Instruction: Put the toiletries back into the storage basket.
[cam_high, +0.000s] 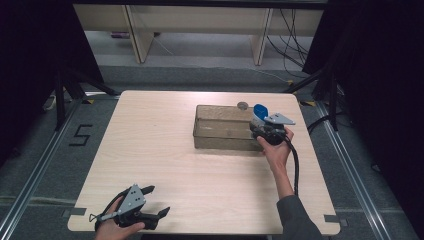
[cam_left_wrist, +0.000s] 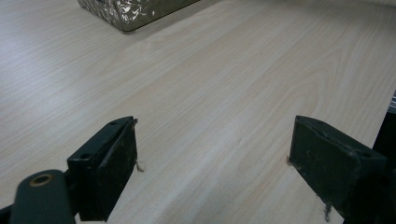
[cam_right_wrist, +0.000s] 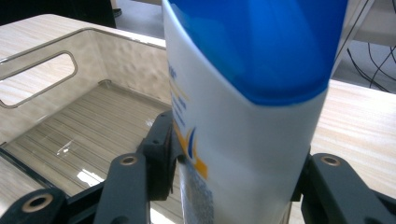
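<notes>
the right gripper (cam_right_wrist: 233, 186) has its black jaws clamped on a white plastic bottle (cam_right_wrist: 247, 140), one pad on each side of the body, so it's a firm pinch. the bottle is smooth and glossy, oval-ish in section, with a big blue cap (cam_right_wrist: 261, 42) and a bit of blue and orange print down the side. it's held over the right end of a clear plastic bin (cam_high: 222, 127), just at the near right corner in the high view (cam_high: 267, 131), where the blue cap pokes up above the gripper's grey three-cornered plate.

the bin is a see-through rectangular tub with rounded corners, a slot handle (cam_right_wrist: 39, 79) cut into one end wall and a ribbed, shiny floor that catches the light.

the left gripper (cam_high: 150, 202) sits at the near left corner of the table, well apart from the bin, jaws spread wide with nothing between them. its matte black pads (cam_left_wrist: 116, 168) look scuffed, with bits of fuzz stuck on the edges.

the table (cam_high: 165, 150) is pale wood-grain laminate, rounded corners, pretty clean. a small round grey thing (cam_high: 243, 105) sits just behind the bin, too small to tell what it is. around the table it's grey carpet-ish floor, black curtains both sides, a taped "5" (cam_high: 81, 135) on the floor to the left, and cables (cam_high: 292, 45) trailing near light wood desk legs at the back.
</notes>
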